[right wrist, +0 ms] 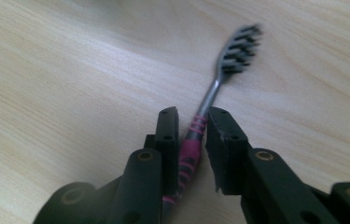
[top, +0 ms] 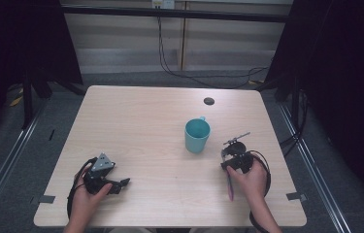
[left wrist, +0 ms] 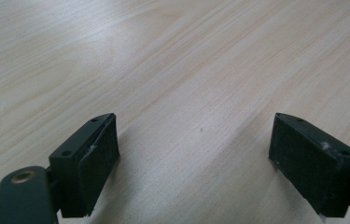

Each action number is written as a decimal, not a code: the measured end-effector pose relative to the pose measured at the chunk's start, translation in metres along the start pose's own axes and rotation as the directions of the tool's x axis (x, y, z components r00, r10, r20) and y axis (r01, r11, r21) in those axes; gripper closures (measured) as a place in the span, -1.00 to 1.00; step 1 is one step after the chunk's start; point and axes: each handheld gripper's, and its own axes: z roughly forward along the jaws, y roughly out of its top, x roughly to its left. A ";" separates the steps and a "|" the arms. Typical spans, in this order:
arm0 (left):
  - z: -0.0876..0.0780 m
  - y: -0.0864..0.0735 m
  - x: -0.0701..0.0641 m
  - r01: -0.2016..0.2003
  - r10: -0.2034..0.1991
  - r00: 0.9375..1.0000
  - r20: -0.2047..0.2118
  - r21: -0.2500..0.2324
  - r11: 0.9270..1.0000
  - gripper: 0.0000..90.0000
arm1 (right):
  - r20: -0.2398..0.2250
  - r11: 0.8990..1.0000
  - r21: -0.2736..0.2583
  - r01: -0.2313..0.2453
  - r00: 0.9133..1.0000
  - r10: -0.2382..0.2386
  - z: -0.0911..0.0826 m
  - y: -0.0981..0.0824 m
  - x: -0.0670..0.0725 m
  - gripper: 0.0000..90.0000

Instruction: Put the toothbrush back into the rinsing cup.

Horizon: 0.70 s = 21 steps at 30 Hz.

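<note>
At the pale wooden table [top: 160,121], right side: right gripper [right wrist: 192,122] pinching a pink-handled toothbrush with dark bristles [right wrist: 219,84].
Teal plastic mug [top: 197,135] upright at 10 o'clock of that gripper, near. Left gripper [left wrist: 193,140] spread wide above bare wood, at 7 o'clock on the table.

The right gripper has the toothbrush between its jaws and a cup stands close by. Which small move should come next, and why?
Probably lift the right gripper a little and carry the toothbrush toward the teal cup. The jaws are already shut on the pink handle, the bristle head points forward beyond them, and the cup stands upright and open just to the left. The left gripper rests open, holding nothing.
</note>
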 end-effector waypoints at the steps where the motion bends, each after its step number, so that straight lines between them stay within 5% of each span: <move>1: 0.000 0.000 0.000 0.000 0.000 1.000 -0.001 0.001 1.000 -0.66 | 0.000 1.000 0.001 0.002 1.000 -0.002 0.000 0.000 0.000 0.73; 21: 0.000 0.000 0.000 -0.001 0.001 1.000 -0.001 0.002 1.000 -0.66 | 0.023 0.999 0.049 0.001 1.000 -0.003 0.001 0.008 0.003 0.80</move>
